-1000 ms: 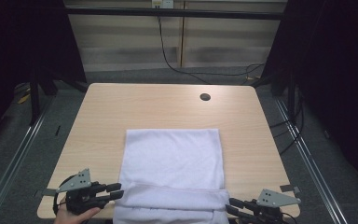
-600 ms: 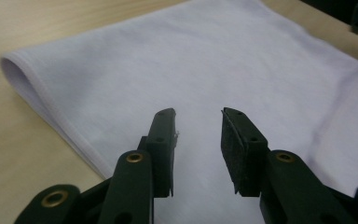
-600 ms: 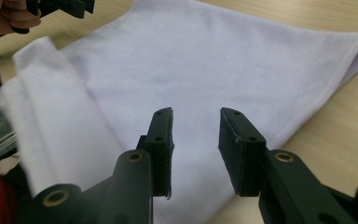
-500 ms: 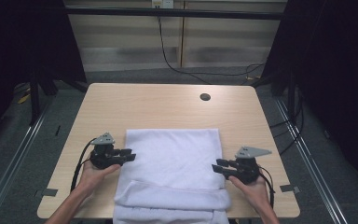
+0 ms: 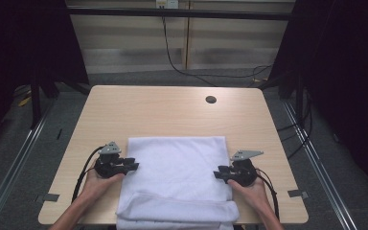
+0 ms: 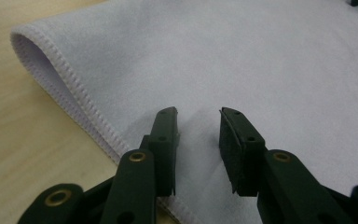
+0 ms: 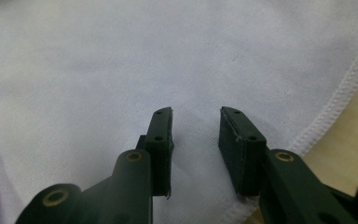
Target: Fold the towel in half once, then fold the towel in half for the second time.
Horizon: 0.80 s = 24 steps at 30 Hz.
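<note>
The bench (image 5: 172,115) is a pale wood top with a small dark hole (image 5: 211,99) near its far edge. A white towel (image 5: 177,172) lies flat on the near half, midway between the side edges. Its long axis runs from the person's side toward the far edge, and its near end is folded back on itself in a thick roll that runs crosswise and reaches the bench's near edge. The far edge of the towel lies straight and square to the bench.

The left hand-held gripper (image 5: 133,166) sits at the towel's left edge, pointing inward across it; in the left gripper view its jaws stand spread over the stitched hem, with cloth below them and nothing pinched. The right hand-held gripper (image 5: 217,174) sits at the right edge, pointing inward the other way; in the right gripper view its jaws are likewise spread above the cloth just inside the hem, gripping nothing.
</note>
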Tool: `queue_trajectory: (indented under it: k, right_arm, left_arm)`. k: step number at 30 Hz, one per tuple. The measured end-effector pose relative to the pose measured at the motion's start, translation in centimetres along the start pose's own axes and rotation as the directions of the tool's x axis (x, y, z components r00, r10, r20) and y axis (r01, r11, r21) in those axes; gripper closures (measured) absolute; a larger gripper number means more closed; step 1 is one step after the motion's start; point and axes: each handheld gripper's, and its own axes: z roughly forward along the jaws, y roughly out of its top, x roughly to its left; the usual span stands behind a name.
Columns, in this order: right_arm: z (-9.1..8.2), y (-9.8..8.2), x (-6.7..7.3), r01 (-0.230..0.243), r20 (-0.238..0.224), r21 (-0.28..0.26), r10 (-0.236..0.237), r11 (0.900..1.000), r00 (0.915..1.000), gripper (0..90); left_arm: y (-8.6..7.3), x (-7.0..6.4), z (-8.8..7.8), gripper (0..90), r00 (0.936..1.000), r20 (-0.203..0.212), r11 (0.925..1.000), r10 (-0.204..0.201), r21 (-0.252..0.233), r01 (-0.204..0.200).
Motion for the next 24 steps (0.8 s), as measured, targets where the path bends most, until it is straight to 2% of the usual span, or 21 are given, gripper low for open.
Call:
queue_trajectory:
  k: [2,4,6,11,13,15,16,18,20,23,24]
  right_arm:
    - [-0.6,-0.7,0.8,0.019,-0.005,0.007,-0.019,1.0,0.9998,65.8]
    - [-1.2,-1.5,1.6,0.024,-0.004,0.01,-0.024,1.0,0.9997,65.9]
    - [-1.8,-2.1,2.3,0.023,-0.013,0.015,-0.023,1.0,0.9997,66.7]
    - [-2.9,-3.6,3.6,0.019,-0.024,0.01,-0.019,1.0,0.9995,66.8]
    - [-3.3,-3.9,4.2,0.034,-0.022,0.018,-0.034,0.999,0.9992,66.9]
    - [-3.6,-4.3,4.8,0.029,-0.014,0.027,-0.029,0.999,0.9995,66.9]
    - [-3.7,-4.4,5.2,0.031,-0.013,0.032,-0.031,0.999,0.9994,66.2]
    - [-3.8,-4.3,5.4,0.05,-0.022,0.038,-0.049,0.998,0.9986,64.1]
    - [-4.0,-3.8,5.0,0.044,-0.015,0.004,-0.044,0.999,0.9989,61.4]
    - [-4.2,-2.3,3.5,0.023,0.007,-0.042,-0.023,0.999,0.9997,57.4]
    - [-4.2,-1.7,2.9,0.018,0.012,-0.053,-0.018,0.998,0.9998,56.2]
  left_arm:
    - [-0.5,-0.9,-0.5,66.9,0.9997,0.005,0.9996,0.025,0.01,-0.025]
    - [-1.0,-1.6,-1.0,66.9,0.9996,0.018,0.9996,0.021,0.017,-0.021]
    - [-1.6,-2.5,-1.5,66.9,0.9989,0.027,0.999,0.038,0.024,-0.039]
    - [-2.6,-3.7,-2.4,67.1,0.9978,0.065,0.9993,0.015,0.033,-0.017]
    - [-2.9,-4.3,-2.7,67.0,0.9972,0.068,0.9987,0.031,0.04,-0.034]
    - [-2.9,-4.7,-2.8,66.6,0.9971,0.075,0.9985,0.014,0.051,-0.017]
    - [-2.9,-4.8,-2.9,64.7,0.9967,0.077,0.9982,0.024,0.053,-0.028]
    - [-2.7,-4.7,-3.0,62.4,0.9963,0.083,0.9985,0.024,0.047,-0.028]
    - [-2.1,-4.0,-3.2,61.3,0.9975,0.069,0.9997,0.019,0.015,-0.02]
    - [-0.8,-2.5,-3.4,59.2,0.999,0.045,0.9995,-0.001,-0.031,0.002]
    - [-0.3,-1.9,-3.3,58.1,0.9991,0.043,0.9995,-0.007,-0.031,0.008]
